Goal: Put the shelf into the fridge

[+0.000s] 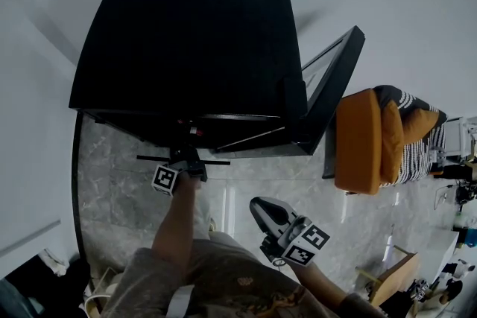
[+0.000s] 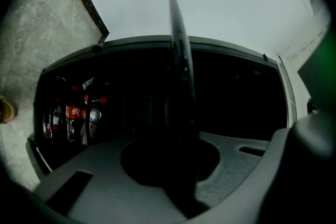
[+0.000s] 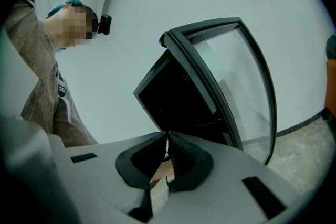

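Between the fingers of the left gripper [image 1: 185,161], the shelf [image 2: 181,86] stands edge-on as a thin dark plate. It is clamped at its near edge and extends forward from the fingertips toward the open front of the black fridge [image 1: 186,48], where cola bottles [image 2: 73,115] stand inside to the left of the fingers. The right gripper [image 3: 167,152] is held back from the fridge with its fingers pressed together on nothing, and beyond its fingertips the fridge's glass door [image 3: 247,86] stands swung open.

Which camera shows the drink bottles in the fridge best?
The left gripper view: red-labelled bottles stand at the left inside the fridge. The head view sees only the fridge's top; the right gripper view shows its dark interior, no bottles.
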`<state>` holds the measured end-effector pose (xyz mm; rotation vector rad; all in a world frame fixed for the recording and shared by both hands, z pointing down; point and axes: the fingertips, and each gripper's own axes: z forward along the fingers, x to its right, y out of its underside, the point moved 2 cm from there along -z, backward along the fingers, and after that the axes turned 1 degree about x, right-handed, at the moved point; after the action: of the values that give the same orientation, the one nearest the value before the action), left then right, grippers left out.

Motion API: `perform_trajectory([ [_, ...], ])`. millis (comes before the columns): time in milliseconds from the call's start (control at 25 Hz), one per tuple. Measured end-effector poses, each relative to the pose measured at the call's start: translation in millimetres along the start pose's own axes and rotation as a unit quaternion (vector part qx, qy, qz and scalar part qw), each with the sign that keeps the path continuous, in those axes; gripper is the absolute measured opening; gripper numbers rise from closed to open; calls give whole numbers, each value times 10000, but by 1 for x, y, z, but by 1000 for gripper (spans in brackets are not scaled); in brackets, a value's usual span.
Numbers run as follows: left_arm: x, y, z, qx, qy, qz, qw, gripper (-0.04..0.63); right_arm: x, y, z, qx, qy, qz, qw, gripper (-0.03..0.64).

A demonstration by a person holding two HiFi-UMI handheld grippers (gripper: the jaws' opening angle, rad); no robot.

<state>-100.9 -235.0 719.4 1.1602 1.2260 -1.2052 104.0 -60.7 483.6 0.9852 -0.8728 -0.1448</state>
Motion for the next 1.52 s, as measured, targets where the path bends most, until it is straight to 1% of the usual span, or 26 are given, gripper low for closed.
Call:
perform_trajectory([
  [80,-3,-1,4,-2,-45,119,9999,20,-1,1,1,-2,1,6,10000,25],
  [160,-4,-1,9,13,-57,145,9999,20,-1,2,0,-14,12,10,10000,25],
  [480,-4,0,27,84,-21,88,9999,20,-2,4,-2,-19,50,9,10000,25],
  [800,-7,0,48,160,7,133,9998,20,-3,10,-4,-90,69,57,9999,25],
  [1520,-7,3,106,159,-5,135,9998,20,5,17,2,-221,126,194,9995,25],
])
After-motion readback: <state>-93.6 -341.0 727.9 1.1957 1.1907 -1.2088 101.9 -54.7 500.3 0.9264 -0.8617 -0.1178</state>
